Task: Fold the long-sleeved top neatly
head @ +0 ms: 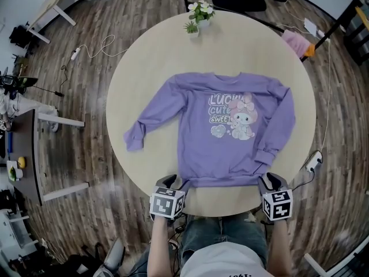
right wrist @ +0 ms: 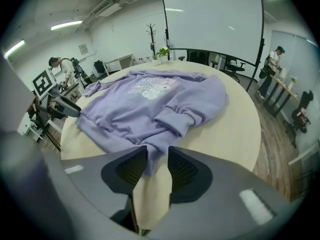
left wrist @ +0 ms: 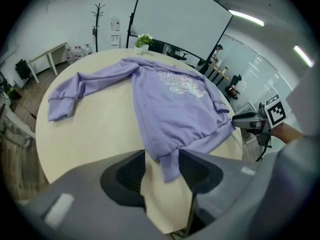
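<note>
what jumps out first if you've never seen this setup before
A lilac long-sleeved top with a cartoon print lies spread face up across the round pale table. At its near hem, the left gripper and the right gripper each have a hem corner between jaws that stand apart. A small potted plant sits at the table's far edge.

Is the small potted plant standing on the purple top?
No, the potted plant stands on the bare table beyond the collar, apart from the purple top.
</note>
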### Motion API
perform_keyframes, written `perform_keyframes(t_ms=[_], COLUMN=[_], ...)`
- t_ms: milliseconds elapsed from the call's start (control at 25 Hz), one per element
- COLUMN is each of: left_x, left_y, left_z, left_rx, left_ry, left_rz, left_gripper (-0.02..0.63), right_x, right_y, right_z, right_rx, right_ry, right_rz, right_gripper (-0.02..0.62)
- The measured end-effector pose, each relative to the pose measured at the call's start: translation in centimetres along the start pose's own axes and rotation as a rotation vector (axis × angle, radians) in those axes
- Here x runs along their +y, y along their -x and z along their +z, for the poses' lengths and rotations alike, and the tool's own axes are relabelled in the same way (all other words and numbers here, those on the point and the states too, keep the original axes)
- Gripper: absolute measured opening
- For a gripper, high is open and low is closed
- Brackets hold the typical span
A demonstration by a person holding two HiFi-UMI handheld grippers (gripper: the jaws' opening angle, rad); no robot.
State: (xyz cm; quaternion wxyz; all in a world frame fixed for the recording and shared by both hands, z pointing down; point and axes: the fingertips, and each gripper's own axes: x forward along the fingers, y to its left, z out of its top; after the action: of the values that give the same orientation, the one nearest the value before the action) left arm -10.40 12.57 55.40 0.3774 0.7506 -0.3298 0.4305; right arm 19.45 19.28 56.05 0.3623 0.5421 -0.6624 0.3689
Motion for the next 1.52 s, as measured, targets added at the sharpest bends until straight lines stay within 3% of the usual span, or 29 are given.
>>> perform_keyframes(t_ms=[320, 1000, 1280, 1520], left_x=[2.8, 7.1, 6.6, 5.9], left_y=[3.9, 9.1, 7.1, 2.7], left_z=[7.6, 29.4, 35.3, 37.5], left_rx=[-0.172, -0.455, -0.471, -0.41], left_ry=[-0.083, -0.413, -0.459, -0.484], left_rz=[0.083, 0.174, 0.143, 0.115], left_gripper=[0.209, 0.171, 0.165, 0.165], right_x=[-2.3, -4.8, -6.5, -7.6], right_y=[2.2, 3.1, 1.1, -2.4], right_z=[7.2, 26.7, 32.1, 34.3], right_rx=[-0.145, -0.36, -0.361, -0.314], right_ry=[0.048, 0.266, 0.315, 0.361], right_rz=[-0.062, -0.167, -0.182, -0.147], right_gripper=[0.161, 0.126, 0.121, 0.121])
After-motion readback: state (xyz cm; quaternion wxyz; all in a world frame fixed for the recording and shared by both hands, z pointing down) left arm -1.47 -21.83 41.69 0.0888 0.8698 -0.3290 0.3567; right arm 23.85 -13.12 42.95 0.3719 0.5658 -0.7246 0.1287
